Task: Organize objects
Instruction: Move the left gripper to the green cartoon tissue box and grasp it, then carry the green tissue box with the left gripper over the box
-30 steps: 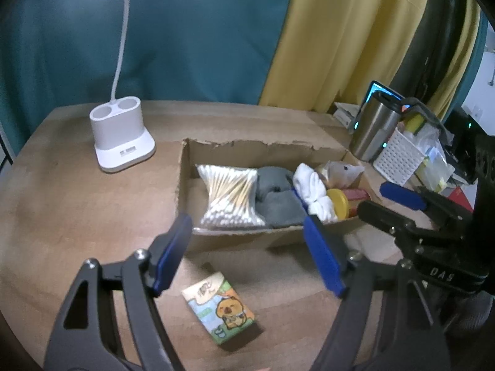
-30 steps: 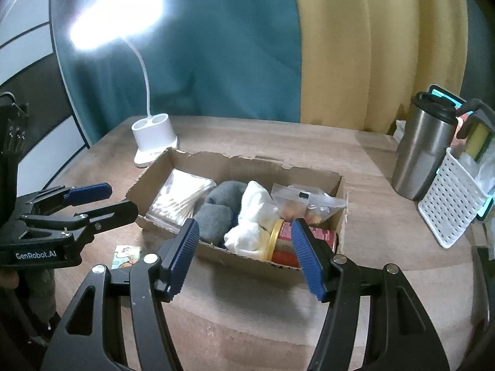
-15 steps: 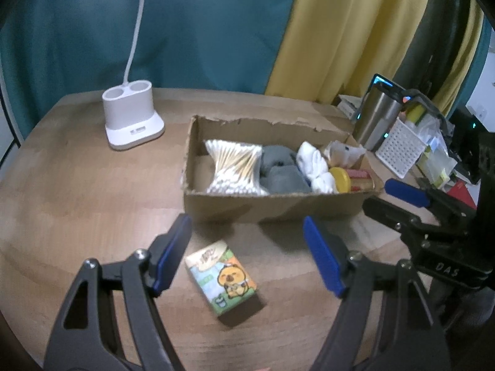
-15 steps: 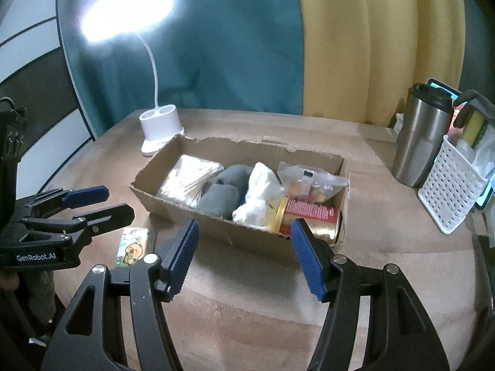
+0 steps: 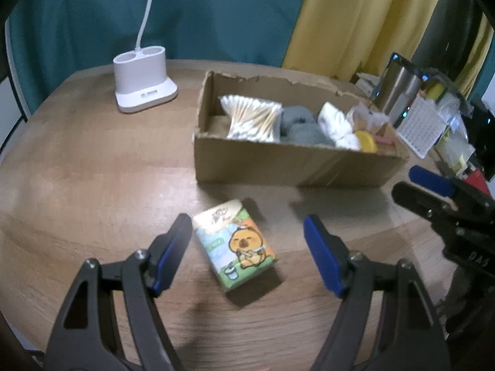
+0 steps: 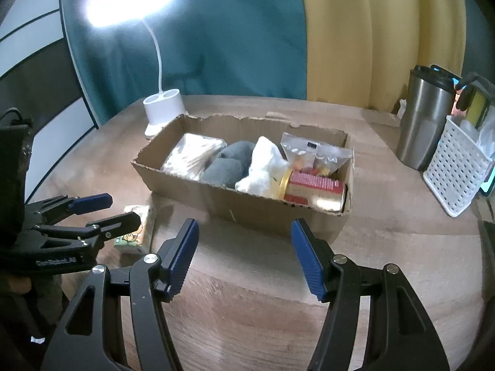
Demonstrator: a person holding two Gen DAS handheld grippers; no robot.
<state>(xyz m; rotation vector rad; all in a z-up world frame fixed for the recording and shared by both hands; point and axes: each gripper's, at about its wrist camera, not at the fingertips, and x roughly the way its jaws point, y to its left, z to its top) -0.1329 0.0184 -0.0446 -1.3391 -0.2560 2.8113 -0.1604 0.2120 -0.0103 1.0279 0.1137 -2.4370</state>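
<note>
Most of the tidying looks done from where I stand. The torn-edged brown cardboard box [image 5: 287,164] on the wooden worktop [image 5: 92,185] already holds 5 things in a row: a clear bag of cotton swabs [image 5: 252,117], a bundle of grey cloth [image 5: 301,126], a crumpled white cloth [image 5: 337,123], a clear zip pouch of small items [image 6: 315,154] and a red tin with a yellow lid [image 6: 312,187] lying on its side.

Only 1 item appears left out: a small tissue pack printed with an orange cartoon animal [image 5: 235,245], flat on the worktop just in front of the box. The left gripper [image 5: 247,252] hangs right over it, jaws wide, the pack between them but nearer the left pad and not pressed by either. The right gripper [image 6: 244,258] hovers empty, jaws apart, before the box's near wall.

I'd say what remains is closing on the pack, lifting it, and dropping it into the box, probably at the bare end beside the swabs.
</note>
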